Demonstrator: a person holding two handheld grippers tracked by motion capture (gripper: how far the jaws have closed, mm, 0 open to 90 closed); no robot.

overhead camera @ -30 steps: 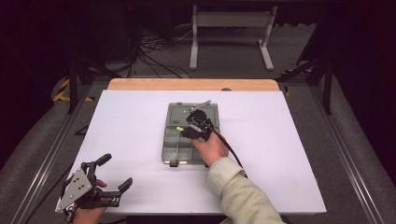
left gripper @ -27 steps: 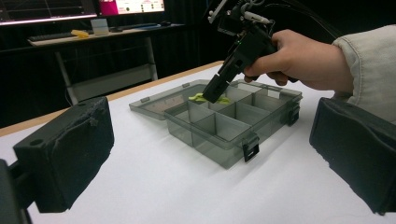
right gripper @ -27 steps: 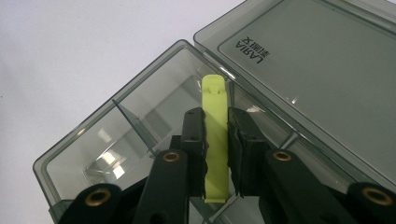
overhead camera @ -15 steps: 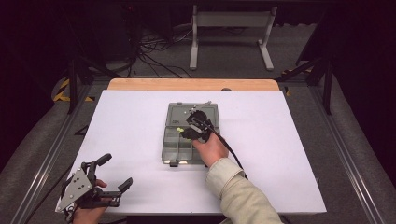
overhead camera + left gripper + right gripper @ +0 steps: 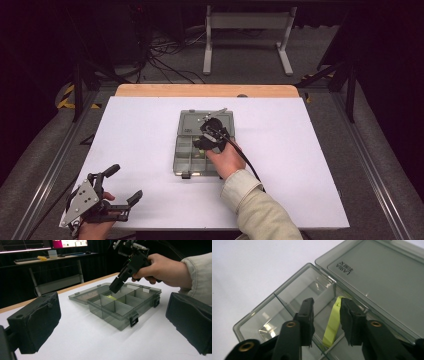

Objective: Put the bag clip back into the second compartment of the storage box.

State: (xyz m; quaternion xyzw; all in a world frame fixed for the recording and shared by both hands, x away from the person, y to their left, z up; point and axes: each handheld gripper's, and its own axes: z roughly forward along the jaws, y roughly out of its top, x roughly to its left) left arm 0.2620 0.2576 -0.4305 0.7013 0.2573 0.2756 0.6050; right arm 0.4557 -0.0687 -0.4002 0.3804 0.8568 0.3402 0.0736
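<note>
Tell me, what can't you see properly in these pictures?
- Yellow-green strip: right gripper view, lower end hidden behind a divider of the compartment box.
- Lid lettering: upside down, small line unreadable.
- Right gripper: high view, jaw tips too small.
- Left gripper: own view, pads cut by edges.

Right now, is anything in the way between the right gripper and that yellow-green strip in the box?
Nothing visible. The right gripper, whose jaws have just been opening, stands apart around the yellow-green strip inside the open box.
</note>
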